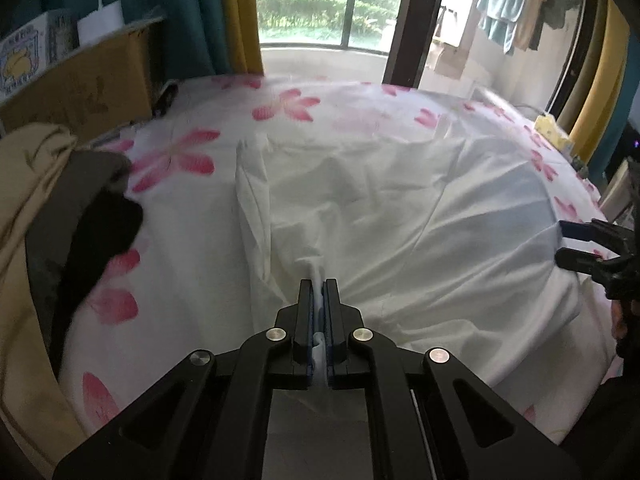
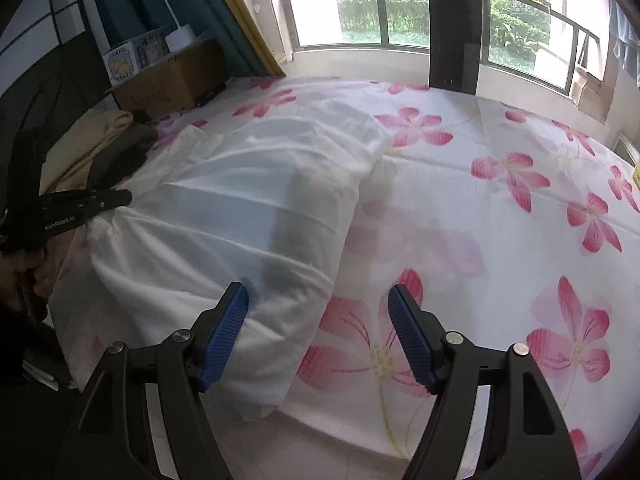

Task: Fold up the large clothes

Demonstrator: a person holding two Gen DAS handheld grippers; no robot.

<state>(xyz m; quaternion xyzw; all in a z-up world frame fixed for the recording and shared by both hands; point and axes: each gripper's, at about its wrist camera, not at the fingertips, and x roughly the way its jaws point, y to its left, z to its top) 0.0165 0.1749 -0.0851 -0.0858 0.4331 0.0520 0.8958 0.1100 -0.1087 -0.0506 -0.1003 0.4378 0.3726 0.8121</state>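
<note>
A large white garment [image 1: 400, 208] lies spread and creased on a bed with a pink-flowered sheet [image 1: 180, 160]. My left gripper [image 1: 319, 284] is shut on a pinch of the garment's near edge. In the right wrist view the garment [image 2: 240, 208] lies left of centre on the sheet [image 2: 500, 208]. My right gripper [image 2: 318, 296] is open and empty over the garment's near right corner. The right gripper also shows at the right edge of the left wrist view [image 1: 576, 244], and the left gripper at the left edge of the right wrist view [image 2: 120, 199].
A pile of beige, grey and black clothes [image 1: 60, 216] lies at the bed's left side. Cardboard boxes [image 1: 80, 92] stand behind it. A yellow item [image 1: 554, 130] lies at the far right. A window and balcony rail [image 2: 400, 12] are beyond the bed.
</note>
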